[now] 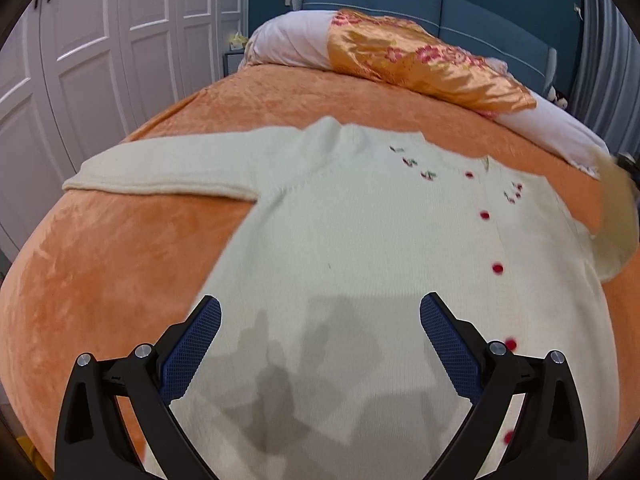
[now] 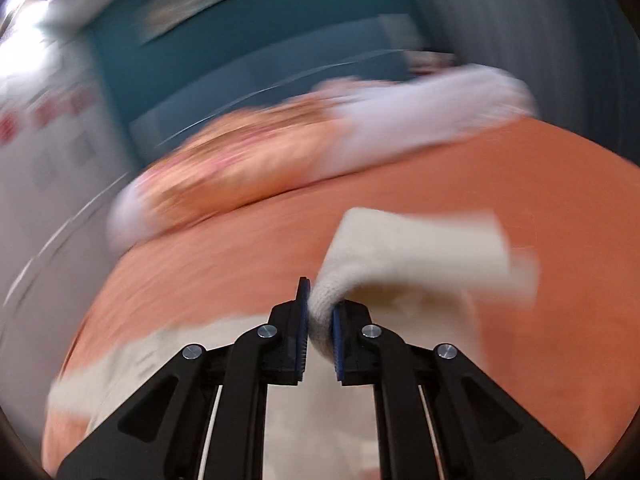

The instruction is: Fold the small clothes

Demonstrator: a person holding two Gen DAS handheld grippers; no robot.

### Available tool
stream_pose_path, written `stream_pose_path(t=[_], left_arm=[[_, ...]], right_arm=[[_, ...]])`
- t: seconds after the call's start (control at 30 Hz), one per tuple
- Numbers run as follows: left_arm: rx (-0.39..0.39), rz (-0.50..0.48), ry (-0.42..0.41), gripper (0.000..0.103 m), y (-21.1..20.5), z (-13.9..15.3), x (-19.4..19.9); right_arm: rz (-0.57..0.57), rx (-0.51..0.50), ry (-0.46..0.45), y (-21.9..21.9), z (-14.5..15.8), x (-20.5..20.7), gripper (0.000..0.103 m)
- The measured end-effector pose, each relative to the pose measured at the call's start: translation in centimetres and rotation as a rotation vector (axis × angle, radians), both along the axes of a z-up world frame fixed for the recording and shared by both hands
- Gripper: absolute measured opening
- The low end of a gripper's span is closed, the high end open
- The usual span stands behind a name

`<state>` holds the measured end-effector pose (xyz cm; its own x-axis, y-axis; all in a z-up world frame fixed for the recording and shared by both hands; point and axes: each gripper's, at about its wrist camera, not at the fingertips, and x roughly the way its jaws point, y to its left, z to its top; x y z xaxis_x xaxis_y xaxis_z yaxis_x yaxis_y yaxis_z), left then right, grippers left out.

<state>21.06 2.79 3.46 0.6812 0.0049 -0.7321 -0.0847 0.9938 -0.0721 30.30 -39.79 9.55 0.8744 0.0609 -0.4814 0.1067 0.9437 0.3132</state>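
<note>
Left gripper (image 1: 320, 320) hovers wide apart, angled down over the cardigan (image 1: 360, 240); right gripper (image 2: 319, 316) clamps its sleeve (image 2: 400, 252).

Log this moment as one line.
right gripper: shut on sleeve | left gripper: open above cardigan | bedspread: cardigan unfolded

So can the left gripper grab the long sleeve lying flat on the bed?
Probably yes: the left gripper is open and holds nothing, and the cardigan's sleeve lies uncovered on the orange blanket.
</note>
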Motion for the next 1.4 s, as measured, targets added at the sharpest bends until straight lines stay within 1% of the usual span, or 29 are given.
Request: stream_pose_path(t=[0.03,0.1,0.13,0.17,0.2,0.23,0.27,0.33,0.37,0.43,0.5,0.63,0.73,0.8,0.83,0.87,0.9,0.93,0.97,1.0,1.03,1.1,1.17,1.23,1.27,1.3,1.33,1.37,1.4], left_arm=[[-0.007,0.004,-0.004,0.098,0.2,0.1,0.2],[-0.037,0.006,-0.005,0.098,0.6,0.4,1.1],[-0.052,0.006,-0.001,0.098,0.7,0.4,1.5],[-0.083,0.002,0.009,0.098,0.9,0.3,2.2],[-0.113,-0.007,0.017,0.098,1.0,0.2,2.7],[-0.141,-0.015,0.027,0.098,1.1,0.1,3.3],[-0.174,-0.019,0.039,0.098,1.1,-0.2,4.1],[-0.225,-0.029,0.058,0.098,1.1,-0.7,5.5],[-0.258,-0.035,0.074,0.098,1.0,-1.2,6.5],[-0.306,-0.038,0.104,0.098,0.9,-2.1,7.9],[-0.369,-0.029,0.130,0.098,0.7,-3.1,9.5],[-0.492,-0.017,0.165,0.097,0.1,-4.6,12.2],[-0.484,-0.015,0.165,0.091,-0.7,-4.9,13.6],[-0.458,-0.025,0.166,0.072,-1.2,-4.7,14.5],[-0.448,-0.036,0.163,0.068,-1.6,-4.5,15.1],[-0.442,-0.046,0.157,0.043,-1.7,-4.3,15.4],[-0.439,-0.067,0.158,0.014,-1.9,-4.2,15.8],[-0.442,-0.091,0.157,0.009,-2.1,-3.9,16.3],[-0.443,-0.103,0.140,0.008,-2.2,-3.3,16.8],[-0.442,-0.113,0.112,0.008,-2.3,-2.4,17.2],[-0.426,-0.126,0.075,0.007,-2.5,-1.3,17.3],[-0.390,-0.171,-0.061,0.007,-2.9,2.6,17.0],[-0.380,-0.193,-0.172,0.007,-2.9,5.5,16.1],[-0.355,-0.204,-0.223,0.008,-3.1,6.0,15.4],[-0.316,-0.208,-0.199,0.008,-3.5,4.9,15.7],[-0.278,-0.208,-0.146,0.008,-4.0,3.1,16.2],[-0.255,-0.209,-0.072,0.008,-4.3,0.7,16.9],[-0.215,-0.187,0.027,0.008,-4.6,-2.6,17.5],[-0.199,-0.171,0.080,0.008,-4.6,-4.9,17.6]], right_arm=[[0.072,-0.018,0.002,3.0,-0.1,0.6,0.009],[0.268,-0.090,0.037,11.9,-2.1,1.7,0.009],[0.321,-0.123,0.056,14.6,-3.2,2.1,0.011],[0.394,-0.169,0.094,18.4,-5.2,2.3,0.012],[0.446,-0.196,0.135,21.1,-7.0,2.4,0.018],[0.481,-0.216,0.176,23.1,-8.7,2.3,0.028],[0.504,-0.236,0.222,25.0,-10.8,1.9,0.030],[0.502,-0.236,0.257,25.5,-12.0,1.0,0.032],[0.497,-0.200,0.254,24.7,-11.9,-0.1,0.034],[0.461,-0.094,0.228,21.8,-10.7,-1.8,0.047],[0.395,-0.046,0.208,19.0,-9.9,-3.1,0.054],[0.231,0.085,0.239,11.0,-10.2,-5.7,0.054],[0.097,0.245,0.268,4.9,-11.2,-6.4,0.056],[0.038,0.322,0.275,2.3,-12.1,-6.3,0.056],[0.023,0.348,0.271,1.4,-12.5,-6.2,0.055],[0.002,0.376,0.268,0.7,-12.8,-5.9,0.055],[-0.005,0.394,0.265,0.4,-12.8,-5.7,0.055],[-0.011,0.413,0.260,0.3,-13.0,-5.2,0.050],[-0.032,0.413,0.257,0.2,-13.1,-4.7,0.044],[-0.044,0.402,0.255,0.0,-12.9,-4.2,0.026],[-0.052,0.385,0.250,-0.1,-12.7,-4.0,0.012],[-0.064,0.371,0.164,-0.1,-10.8,-4.0,0.012],[-0.071,0.358,0.033,0.1,-7.9,-5.1,0.012],[-0.069,0.309,-0.046,0.6,-6.7,-6.0,0.011],[-0.074,0.238,-0.012,1.2,-7.6,-5.6,0.011],[-0.072,0.195,0.068,1.4,-9.2,-4.6,0.011],[-0.074,0.188,0.222,1.4,-12.4,-2.9,0.011],[-0.079,0.219,0.301,1.0,-14.4,-2.2,0.009],[-0.084,0.269,0.274,0.5,-14.6,-2.6,0.009]])
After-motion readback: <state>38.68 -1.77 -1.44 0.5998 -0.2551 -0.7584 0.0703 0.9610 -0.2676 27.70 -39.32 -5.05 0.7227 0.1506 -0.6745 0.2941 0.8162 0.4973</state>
